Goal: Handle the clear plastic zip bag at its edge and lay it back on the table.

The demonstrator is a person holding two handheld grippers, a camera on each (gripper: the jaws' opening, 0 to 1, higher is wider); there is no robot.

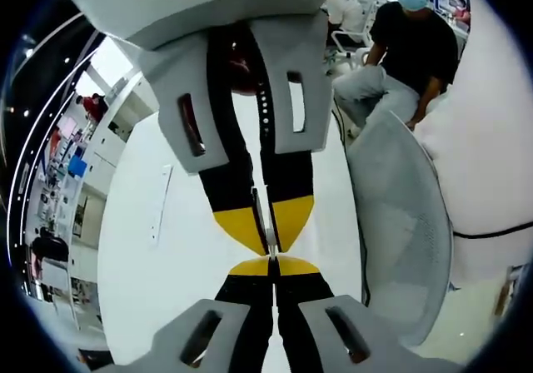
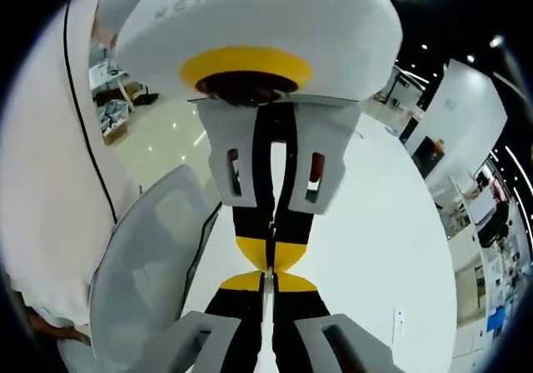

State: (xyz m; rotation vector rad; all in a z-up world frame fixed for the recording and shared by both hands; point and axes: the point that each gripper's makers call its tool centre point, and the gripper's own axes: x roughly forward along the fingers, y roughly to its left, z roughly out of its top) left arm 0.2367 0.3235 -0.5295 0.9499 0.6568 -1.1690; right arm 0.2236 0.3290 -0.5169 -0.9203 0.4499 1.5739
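L gripper (image 1: 273, 266) comes up from the bottom of the left gripper view, yellow tips pressed together, no gap seen. R gripper (image 1: 266, 238) drops in from the top, nose to nose w/ it, tips nearly touching. Its jaws are closed too, w/ a thin pale sliver (image 1: 261, 211) in the seam. Could be the clear zip bag's edge, can't tell; the rest of the bag is too clear to make out.

The right gripper view gives the same meet-up: R gripper (image 2: 268, 280) below, L gripper (image 2: 271, 261) above, both pairs of jaws tight together.

The white table (image 1: 150, 281) runs wide and bare under the tips, w/ just a small flat strip (image 1: 158, 202) lying well off to one side. The table edge runs close alongside the grippers, w/ a grey mesh chair (image 1: 408, 223) right against it. A seated person (image 1: 412, 48) is beyond, well apart.
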